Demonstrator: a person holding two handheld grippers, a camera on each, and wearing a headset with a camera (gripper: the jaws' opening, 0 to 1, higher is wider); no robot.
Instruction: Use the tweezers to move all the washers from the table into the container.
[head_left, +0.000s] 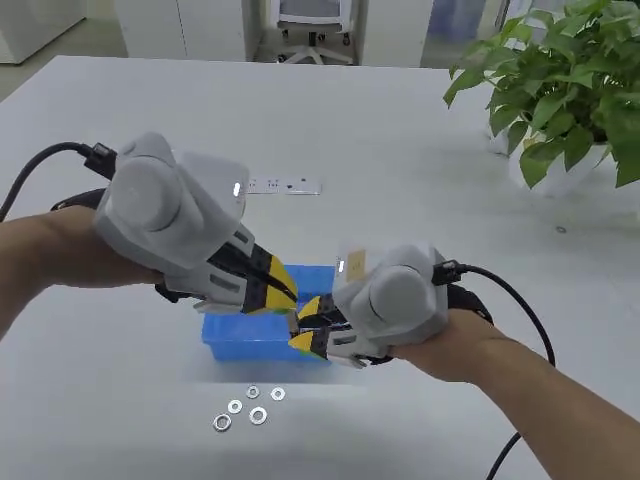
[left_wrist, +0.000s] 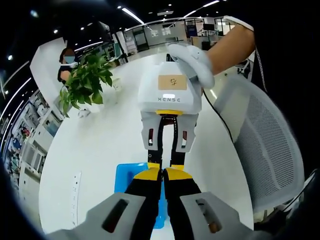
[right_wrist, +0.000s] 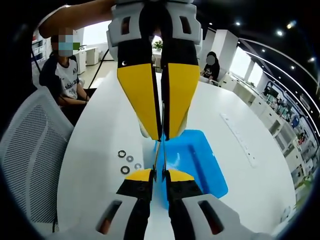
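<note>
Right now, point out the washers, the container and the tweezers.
washers (head_left: 258, 415), head view, one ring in the cluster.
container (head_left: 245, 345), head view, front wall.
tweezers (right_wrist: 158, 156), right gripper view, thin metal shaft.

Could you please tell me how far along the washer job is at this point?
Done: nothing yet; the visible part of the blue container holds no washer. In hand: the left tool and the right tool both appear closed on the tweezers above the container. Left: all five washers lie on the table beside it.
</note>
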